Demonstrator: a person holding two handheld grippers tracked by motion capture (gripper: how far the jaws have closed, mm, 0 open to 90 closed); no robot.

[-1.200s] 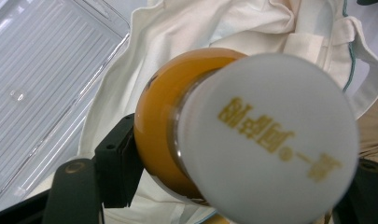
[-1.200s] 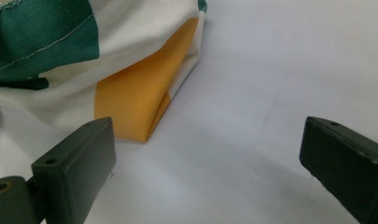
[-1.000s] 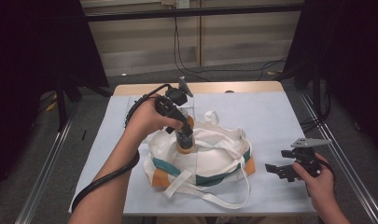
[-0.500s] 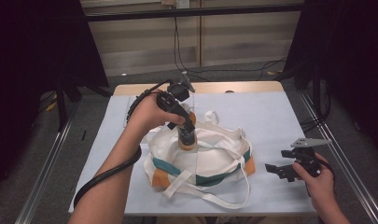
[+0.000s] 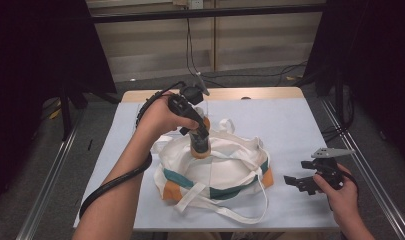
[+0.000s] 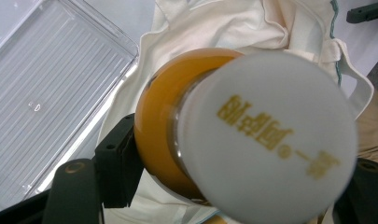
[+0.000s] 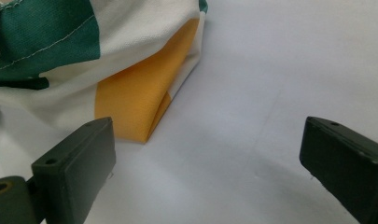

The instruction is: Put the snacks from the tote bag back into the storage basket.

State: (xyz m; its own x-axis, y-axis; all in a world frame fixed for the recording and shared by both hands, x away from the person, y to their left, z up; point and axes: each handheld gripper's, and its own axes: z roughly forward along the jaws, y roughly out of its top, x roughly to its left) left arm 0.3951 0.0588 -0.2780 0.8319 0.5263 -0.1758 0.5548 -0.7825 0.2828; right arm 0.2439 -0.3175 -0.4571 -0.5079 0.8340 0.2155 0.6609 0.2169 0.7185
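A white cloth bag [image 5: 225, 170] with green and orange bands lies crumpled in the middle of the table. Over its far-left part my left gripper [image 5: 199, 137] points down, shut on an orange bottle [image 5: 200, 146]. In the left gripper view the bottle [image 6: 158, 126] has a white cap with gold lettering and sits between the black jaws of the left gripper [image 6: 238, 177], with the bag's cloth [image 6: 233, 28] behind it. My right gripper [image 5: 297, 182] rests open by the bag's right corner. The right gripper view shows the gripper [image 7: 205, 168] holding nothing, the bag's orange corner [image 7: 135, 102] just ahead.
A clear ribbed plastic tray [image 6: 46, 93] lies beside the bag in the left gripper view. The table [image 5: 290, 125] has a pale blue-grey cover. Metal rails run along both sides, and cables hang behind the far edge.
My left gripper has shifted slightly to the right with the bottle, staying over the bag. The right gripper has not moved.
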